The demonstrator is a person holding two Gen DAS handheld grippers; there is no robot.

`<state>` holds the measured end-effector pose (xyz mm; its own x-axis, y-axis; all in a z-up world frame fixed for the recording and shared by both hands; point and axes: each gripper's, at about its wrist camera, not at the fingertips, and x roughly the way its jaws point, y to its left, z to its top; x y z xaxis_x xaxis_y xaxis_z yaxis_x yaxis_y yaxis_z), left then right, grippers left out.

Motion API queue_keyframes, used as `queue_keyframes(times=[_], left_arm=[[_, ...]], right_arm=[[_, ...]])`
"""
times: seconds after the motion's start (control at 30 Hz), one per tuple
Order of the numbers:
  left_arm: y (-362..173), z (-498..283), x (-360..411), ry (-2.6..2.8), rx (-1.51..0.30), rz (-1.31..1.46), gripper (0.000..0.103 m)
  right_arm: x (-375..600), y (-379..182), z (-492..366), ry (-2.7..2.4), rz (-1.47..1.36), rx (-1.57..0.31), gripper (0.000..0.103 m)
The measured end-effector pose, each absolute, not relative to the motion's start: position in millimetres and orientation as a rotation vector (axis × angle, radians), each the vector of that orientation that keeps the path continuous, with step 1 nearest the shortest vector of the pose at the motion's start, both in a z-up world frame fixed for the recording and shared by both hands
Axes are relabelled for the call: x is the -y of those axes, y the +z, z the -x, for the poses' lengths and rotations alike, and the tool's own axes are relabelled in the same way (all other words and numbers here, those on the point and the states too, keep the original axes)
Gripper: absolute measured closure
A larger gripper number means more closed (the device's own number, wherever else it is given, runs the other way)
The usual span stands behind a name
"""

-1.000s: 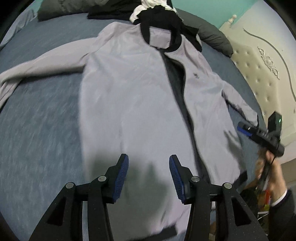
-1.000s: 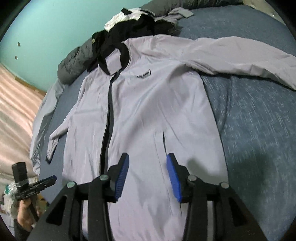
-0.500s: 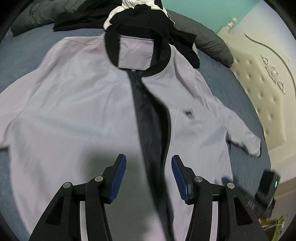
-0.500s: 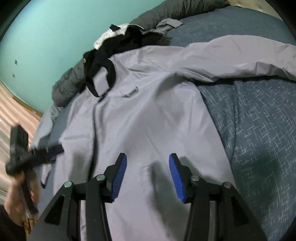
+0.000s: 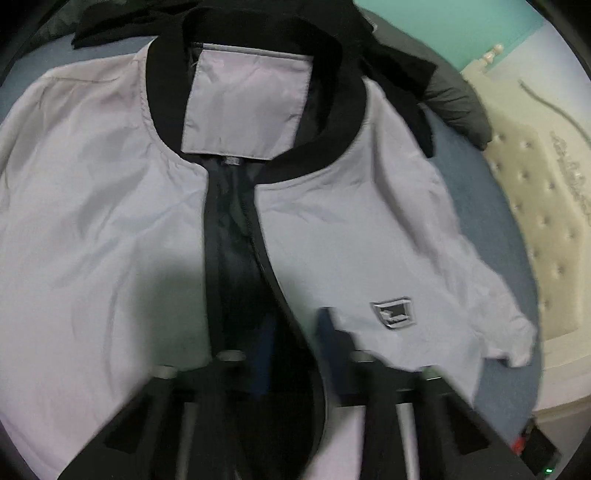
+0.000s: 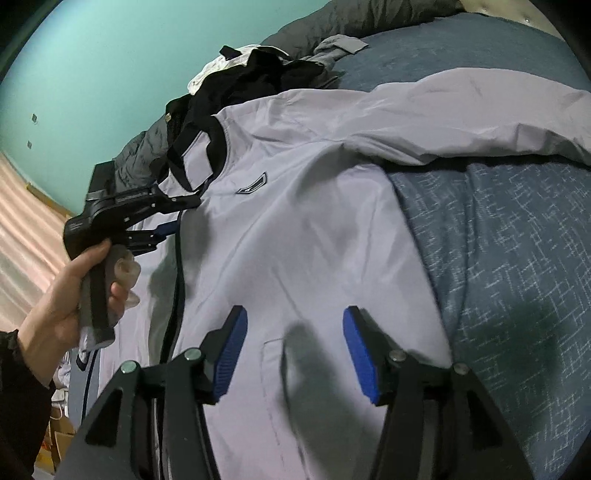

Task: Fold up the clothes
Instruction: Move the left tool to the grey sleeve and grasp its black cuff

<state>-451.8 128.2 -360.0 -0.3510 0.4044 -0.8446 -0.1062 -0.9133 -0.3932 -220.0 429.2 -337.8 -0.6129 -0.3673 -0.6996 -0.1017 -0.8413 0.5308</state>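
Observation:
A lilac jacket (image 5: 110,221) with a black collar (image 5: 155,92) and an open black zip front lies spread face up on the bed. My left gripper (image 5: 291,325) is low over the chest, beside the logo patch (image 5: 393,313). Its jaws are closing with the jacket's black front edge between them, and a gap still shows. In the right wrist view a hand (image 6: 66,295) holds this left gripper (image 6: 177,216) at the zip below the collar. My right gripper (image 6: 295,332) hovers over the jacket (image 6: 314,221) near a pocket seam, jaws opening, nothing between them.
The bed has a blue patterned cover (image 6: 498,258). Black and white clothes (image 6: 258,74) are piled beyond the collar, beside a grey quilt (image 6: 351,14). A cream tufted headboard (image 5: 535,221) runs along one side. One sleeve (image 6: 480,110) stretches out across the cover.
My left gripper moved from the hem up along the zip to the chest and its jaws narrowed around the front edge. My right gripper sank slightly and its jaws widened.

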Motion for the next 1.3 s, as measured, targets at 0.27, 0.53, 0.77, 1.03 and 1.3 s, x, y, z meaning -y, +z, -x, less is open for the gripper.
queue_keyframes(times=[0.27, 0.53, 0.77, 1.03, 1.3], left_arm=[[-356, 464, -132, 2.486, 0.171, 1.530, 0.100], [-357, 456, -141, 2.487, 0.070, 1.528, 0.093], [-328, 421, -120, 2.512, 0.092, 1.475, 0.076], [-289, 372, -25, 2.597, 0.204, 1.417, 0.054], [-286, 332, 129, 2.790, 0.331, 1.498, 0.047]], right_arm=[[-430, -333, 220, -2.555, -1.262, 0.794, 0.048], [-429, -338, 221, -2.542, -1.277, 0.806, 0.048], [-428, -333, 222, -2.550, -1.269, 0.817, 0.048], [-430, -327, 219, -2.576, -1.237, 0.841, 0.048], [-427, -326, 217, -2.581, -1.226, 0.841, 0.048]])
